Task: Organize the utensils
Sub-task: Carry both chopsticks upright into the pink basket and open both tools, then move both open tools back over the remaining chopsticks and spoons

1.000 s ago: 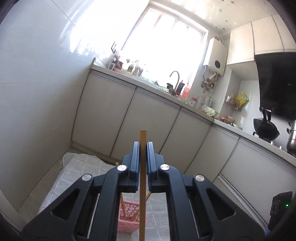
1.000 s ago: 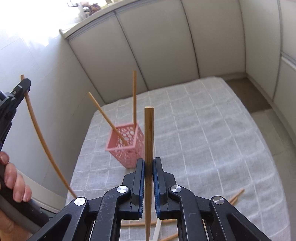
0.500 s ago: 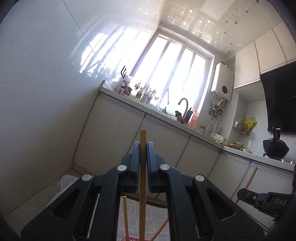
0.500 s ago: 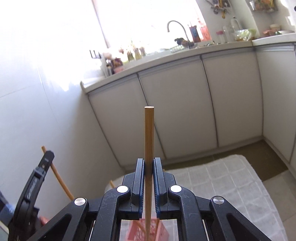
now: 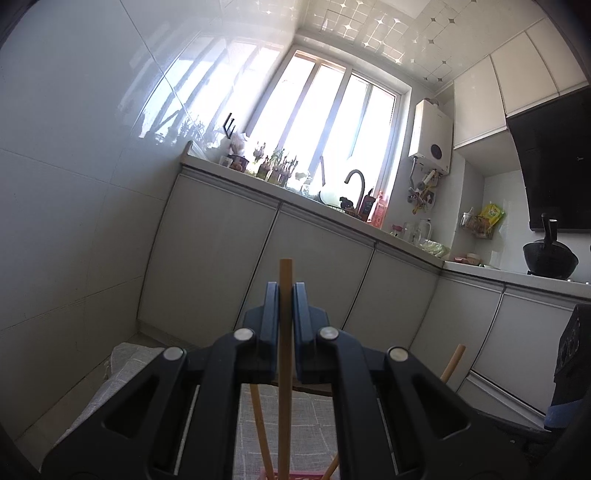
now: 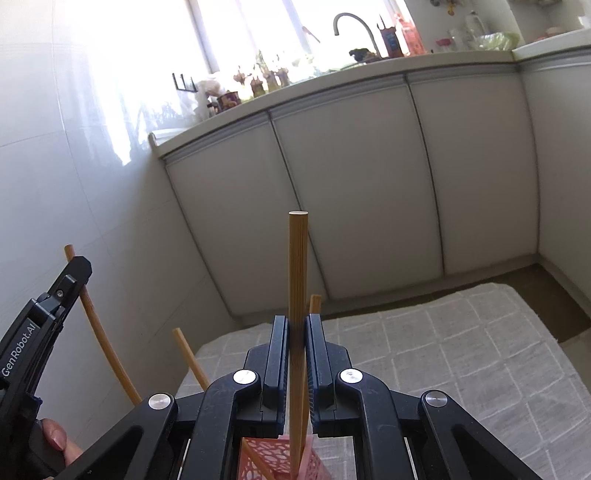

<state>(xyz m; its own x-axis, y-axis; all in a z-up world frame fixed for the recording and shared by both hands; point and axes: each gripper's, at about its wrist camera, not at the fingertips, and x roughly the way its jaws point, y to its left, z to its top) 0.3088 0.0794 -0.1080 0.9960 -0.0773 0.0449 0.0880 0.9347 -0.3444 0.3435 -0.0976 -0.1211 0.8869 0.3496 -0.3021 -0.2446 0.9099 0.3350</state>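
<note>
My left gripper (image 5: 285,291) is shut on an upright wooden chopstick (image 5: 285,387) whose lower end reaches the pink holder's rim (image 5: 295,474) at the frame bottom. My right gripper (image 6: 295,325) is shut on another upright wooden chopstick (image 6: 297,266) that runs down into the pink lattice holder (image 6: 273,459). Two more chopsticks (image 6: 190,358) lean in the holder. The left gripper (image 6: 70,275) with its chopstick shows at the left of the right wrist view. The right gripper's chopstick tip (image 5: 452,363) shows in the left wrist view.
The holder stands on a grey checked cloth (image 6: 443,369). White cabinets (image 6: 351,177) with a counter, sink tap (image 6: 351,22) and window sit behind. A tiled wall (image 6: 74,184) is on the left. A wok (image 5: 550,258) sits on the stove at right.
Both grippers tilted up from looking down at the cloth, then came lower over the holder. Both chopsticks now reach into or onto the pink holder.
</note>
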